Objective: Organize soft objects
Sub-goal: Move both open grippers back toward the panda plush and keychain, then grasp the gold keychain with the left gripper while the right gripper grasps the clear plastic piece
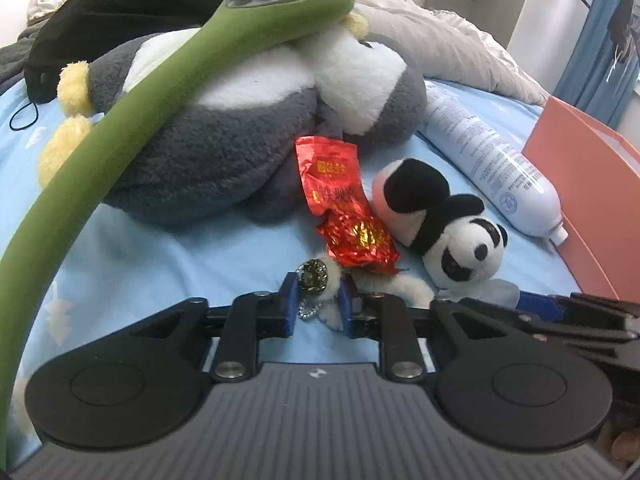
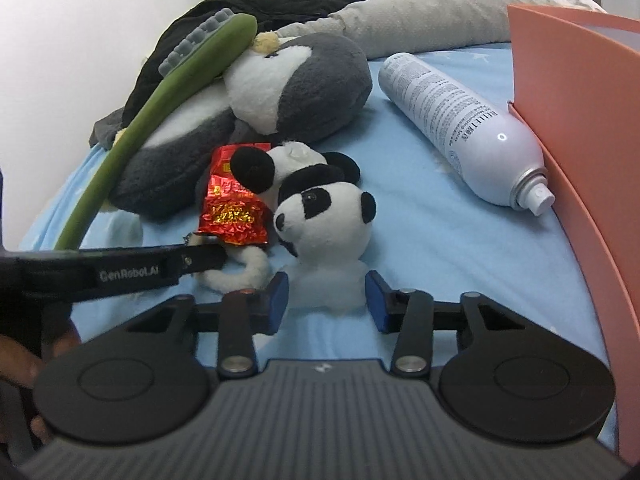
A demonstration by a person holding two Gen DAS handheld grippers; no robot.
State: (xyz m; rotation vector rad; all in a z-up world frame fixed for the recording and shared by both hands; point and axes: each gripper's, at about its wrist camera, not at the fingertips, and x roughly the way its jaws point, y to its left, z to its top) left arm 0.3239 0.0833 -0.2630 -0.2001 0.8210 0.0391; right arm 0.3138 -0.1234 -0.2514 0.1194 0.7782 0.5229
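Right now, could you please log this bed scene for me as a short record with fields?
surface: light blue bedsheet
left gripper: closed around a white furry loop with a metal charm
right gripper: straddling the small panda plush at its pale lower part; contact unclear
beside panda: red foil packet
behind: large grey and white plush with a green massager lying across it
right side: white spray can lying next to an orange bin

Small panda plush (image 2: pixel 324 216) is seen lying at frame centre on the blue sheet, face toward the camera, white fluffy base at the near end. Large grey-and-white penguin plush (image 2: pixel 256 120) is seen lying on its side behind it, upper left.
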